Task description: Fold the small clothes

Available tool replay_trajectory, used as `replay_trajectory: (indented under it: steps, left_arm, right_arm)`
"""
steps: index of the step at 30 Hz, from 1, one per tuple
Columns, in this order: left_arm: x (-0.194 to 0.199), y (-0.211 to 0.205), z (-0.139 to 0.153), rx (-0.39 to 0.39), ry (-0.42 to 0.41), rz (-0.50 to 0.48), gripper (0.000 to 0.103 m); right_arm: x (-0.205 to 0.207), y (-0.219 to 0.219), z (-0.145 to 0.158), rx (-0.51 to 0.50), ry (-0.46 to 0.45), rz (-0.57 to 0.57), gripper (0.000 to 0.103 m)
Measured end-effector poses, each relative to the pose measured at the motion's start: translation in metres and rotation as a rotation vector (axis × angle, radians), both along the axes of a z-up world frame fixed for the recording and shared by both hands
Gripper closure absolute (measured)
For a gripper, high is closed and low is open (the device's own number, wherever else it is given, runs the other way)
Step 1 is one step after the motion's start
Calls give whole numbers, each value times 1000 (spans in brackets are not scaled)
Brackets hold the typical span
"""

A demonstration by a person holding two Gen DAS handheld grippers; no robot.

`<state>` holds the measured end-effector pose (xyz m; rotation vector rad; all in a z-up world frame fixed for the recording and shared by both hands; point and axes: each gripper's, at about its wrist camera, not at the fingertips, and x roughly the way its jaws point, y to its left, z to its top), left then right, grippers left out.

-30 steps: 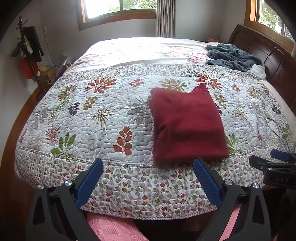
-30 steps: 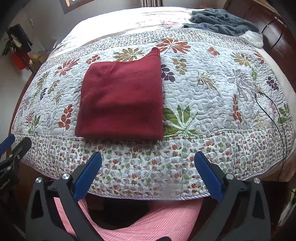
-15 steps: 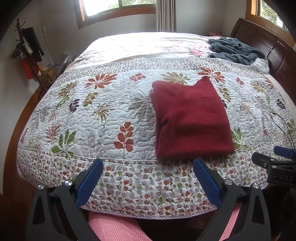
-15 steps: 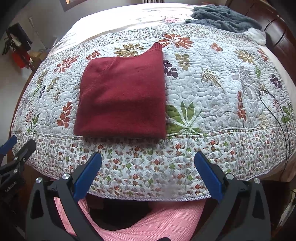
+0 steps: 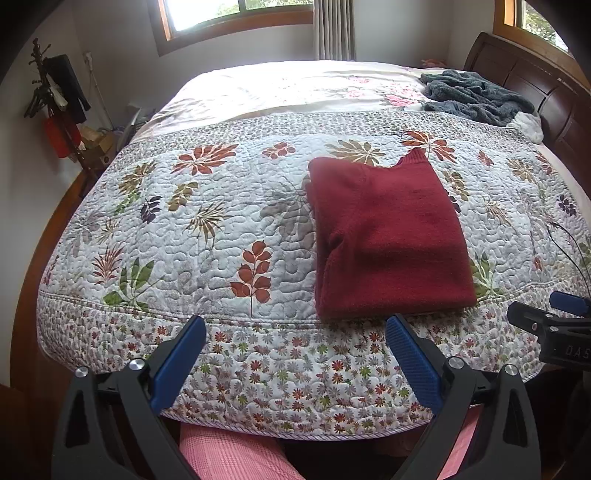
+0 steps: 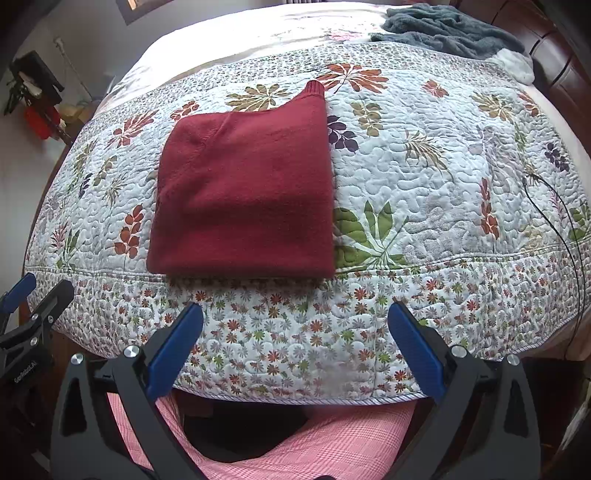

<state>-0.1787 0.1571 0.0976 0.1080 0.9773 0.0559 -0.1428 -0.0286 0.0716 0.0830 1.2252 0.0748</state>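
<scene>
The red sweater lies folded near the front edge of the bed, its long axis running away from that edge. It sits ahead-left of the right gripper and ahead-right of the left gripper. Both jaws gape wide, empty, short of it.

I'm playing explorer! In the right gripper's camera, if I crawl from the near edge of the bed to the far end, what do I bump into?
Flowery quilt border → folded red sweater → pale bedsheet → crumpled grey blanket.
</scene>
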Motion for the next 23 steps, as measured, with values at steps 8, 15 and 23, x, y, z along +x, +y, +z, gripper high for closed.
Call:
replay_trajectory:
  steps: [8, 15, 23]
  left_arm:
    - [0, 0, 0, 6, -1, 1, 5]
    - [1, 0, 0, 8, -4, -1, 5]
    - [0, 1, 0, 7, -4, 1, 5]
  right_arm:
    - [1, -1, -1, 14, -7, 3, 4]
    - [1, 0, 0, 1, -6, 1, 4]
    - [1, -1, 1, -8, -4, -5, 4]
